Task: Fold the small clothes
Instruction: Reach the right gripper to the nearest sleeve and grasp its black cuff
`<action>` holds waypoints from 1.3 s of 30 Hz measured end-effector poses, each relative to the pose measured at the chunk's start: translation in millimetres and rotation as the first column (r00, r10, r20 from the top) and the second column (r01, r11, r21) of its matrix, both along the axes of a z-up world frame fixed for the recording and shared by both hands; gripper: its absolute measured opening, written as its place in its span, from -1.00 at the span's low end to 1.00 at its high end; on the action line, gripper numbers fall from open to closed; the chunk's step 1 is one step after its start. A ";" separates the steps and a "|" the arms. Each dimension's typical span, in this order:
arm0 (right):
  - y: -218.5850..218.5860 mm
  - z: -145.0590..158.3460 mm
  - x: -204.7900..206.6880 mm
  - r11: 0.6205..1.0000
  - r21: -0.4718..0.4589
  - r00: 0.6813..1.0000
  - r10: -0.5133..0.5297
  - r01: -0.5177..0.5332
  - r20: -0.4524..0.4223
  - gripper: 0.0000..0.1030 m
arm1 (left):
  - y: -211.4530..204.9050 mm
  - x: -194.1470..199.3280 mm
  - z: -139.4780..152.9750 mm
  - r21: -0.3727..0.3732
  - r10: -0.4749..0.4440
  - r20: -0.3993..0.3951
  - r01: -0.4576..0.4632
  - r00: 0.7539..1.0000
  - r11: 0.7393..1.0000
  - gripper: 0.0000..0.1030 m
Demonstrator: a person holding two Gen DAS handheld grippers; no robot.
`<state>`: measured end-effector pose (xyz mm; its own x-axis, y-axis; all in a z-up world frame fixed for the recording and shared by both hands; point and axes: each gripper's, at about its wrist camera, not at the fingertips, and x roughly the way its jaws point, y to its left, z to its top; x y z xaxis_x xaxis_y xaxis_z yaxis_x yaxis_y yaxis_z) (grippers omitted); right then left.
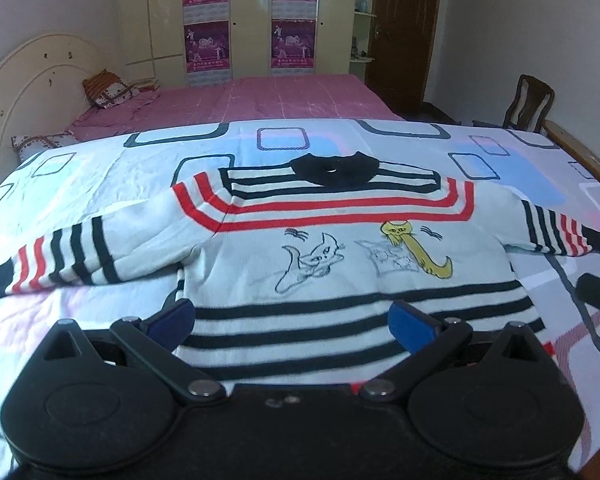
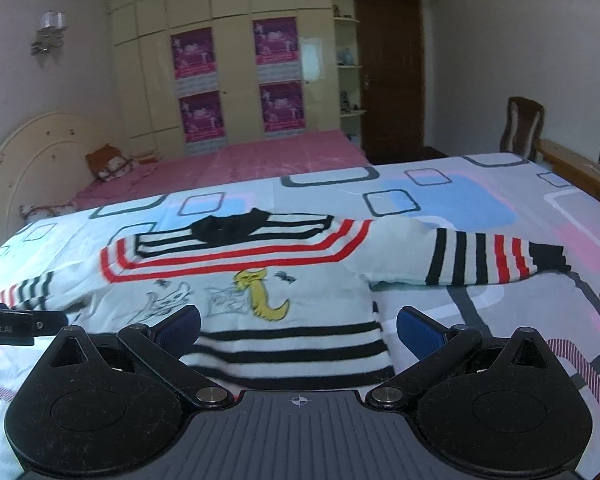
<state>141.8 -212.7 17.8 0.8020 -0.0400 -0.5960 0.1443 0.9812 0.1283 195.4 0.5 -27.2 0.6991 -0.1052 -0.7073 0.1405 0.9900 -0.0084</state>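
So there's a small white knit sweater (image 1: 340,264) with black and red stripes and little cat drawings on the chest, lying flat and face up on a bed covered by a white sheet (image 1: 100,176) printed with rounded blue, pink and grey rectangles. Both sleeves are spread out to the sides, and the black collar (image 1: 334,170) points away from the cameras. The hem is the closest part to both grippers.

The left gripper (image 1: 292,320) sits low right at the hem, with its blue-padded fingers (image 1: 410,326) spread wide apart, one on each side of the black-striped bottom band. Nothing is pinched between them. From the left wrist view a bit of the other tool's black body peeks in at the right edge.

The right gripper (image 2: 298,328) hovers over the hem's right corner, fingers (image 2: 418,332) also wide open: the left pad is above the striped fabric, the right pad is above bare sheet just beside the sweater's edge. Can't tell if either tool actually touches the cloth.

Behind this bed there's another one with a pink sheet (image 2: 260,156), a cream rounded headboard (image 1: 32,80), a cream wardrobe (image 2: 228,68) with purple posters on it, a dark wooden door (image 2: 388,72) and a wooden chair (image 2: 522,124).
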 end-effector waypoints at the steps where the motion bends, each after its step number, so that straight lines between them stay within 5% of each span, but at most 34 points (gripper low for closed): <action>1: -6.0 -1.9 5.2 1.000 0.000 1.000 -0.005 0.005 -0.001 1.00 | -1.6 6.1 -2.1 0.001 -0.001 0.002 0.001 1.000 1.000 1.00; 11: -93.0 -39.1 55.5 0.998 -0.004 0.995 -0.062 0.061 -0.080 1.00 | -31.4 44.6 -21.7 0.029 0.044 0.055 -0.046 0.998 0.999 1.00; 24: -239.0 -92.3 96.0 0.975 0.030 0.968 -0.214 0.220 -0.129 0.99 | -106.8 116.0 -56.9 0.033 0.097 -0.003 -0.097 0.995 0.995 1.00; 26: -261.3 -99.5 97.5 0.965 0.031 0.957 -0.255 0.261 -0.139 0.79 | -116.8 122.4 -61.3 0.043 0.095 -0.003 -0.095 0.995 0.995 0.99; 27: -270.1 -104.2 99.8 0.959 0.038 0.950 -0.272 0.280 -0.153 0.40 | -121.3 125.7 -63.6 0.048 0.092 -0.008 -0.091 0.996 0.995 0.98; 35: -332.4 -133.6 106.7 0.912 0.088 0.902 -0.374 0.400 -0.218 0.32 | -137.1 140.6 -77.6 0.074 0.090 -0.047 -0.086 0.995 0.994 0.81; 37: -344.3 -140.5 110.3 0.903 0.117 0.897 -0.381 0.413 -0.225 -0.06 | -136.1 143.1 -79.8 0.079 0.095 -0.060 -0.090 0.994 0.993 0.71; 39: -354.0 -143.6 111.5 0.887 0.147 0.890 -0.402 0.437 -0.215 -0.19 | -134.4 144.5 -81.1 0.078 0.101 -0.072 -0.095 0.992 0.992 0.60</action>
<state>253.3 -566.7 -125.9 0.6180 -0.2241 -0.7536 0.5738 0.7838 0.2374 339.9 -133.9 -108.3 0.6479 0.0163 -0.7615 0.0446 0.9972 0.0593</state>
